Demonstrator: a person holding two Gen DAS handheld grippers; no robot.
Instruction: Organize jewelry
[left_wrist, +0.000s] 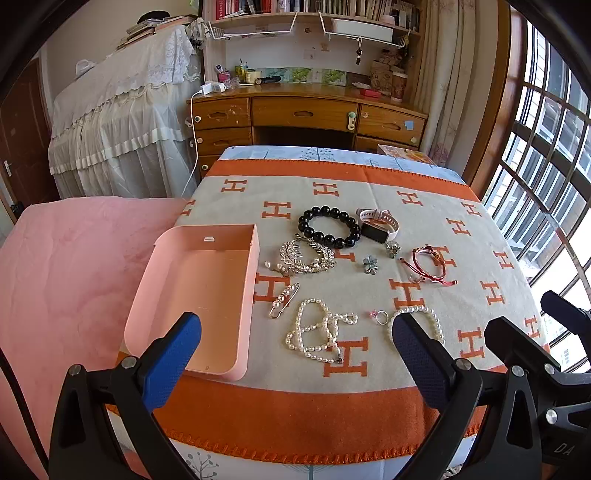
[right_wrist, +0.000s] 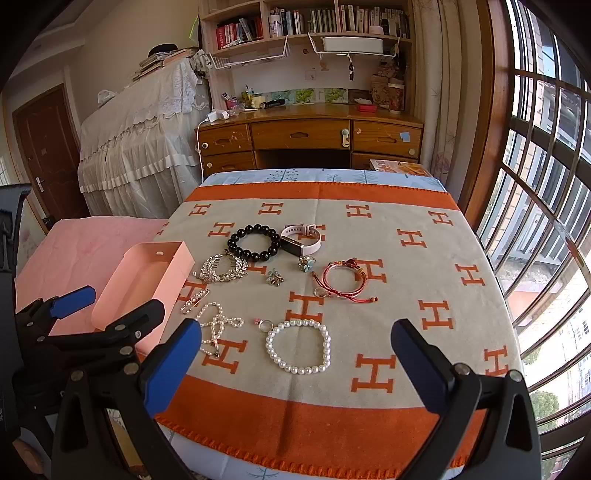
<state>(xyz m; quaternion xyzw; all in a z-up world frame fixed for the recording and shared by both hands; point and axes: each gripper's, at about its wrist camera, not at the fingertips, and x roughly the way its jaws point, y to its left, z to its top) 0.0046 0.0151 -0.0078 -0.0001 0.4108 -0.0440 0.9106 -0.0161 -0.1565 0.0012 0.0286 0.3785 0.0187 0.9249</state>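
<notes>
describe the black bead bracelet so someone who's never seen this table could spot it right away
On the orange-bordered blanket with H letters, look toward the far side of the jewelry spread. The black bead bracelet lies there, just left of the pink smartwatch and beyond the silver hair comb. It is the only ring of large glossy black beads; the other beaded pieces are white pearls.

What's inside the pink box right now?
The pink box shows only bare floor and a small slot in its far wall; no jewelry inside. The left hand-held gripper hides its near corner.
</notes>
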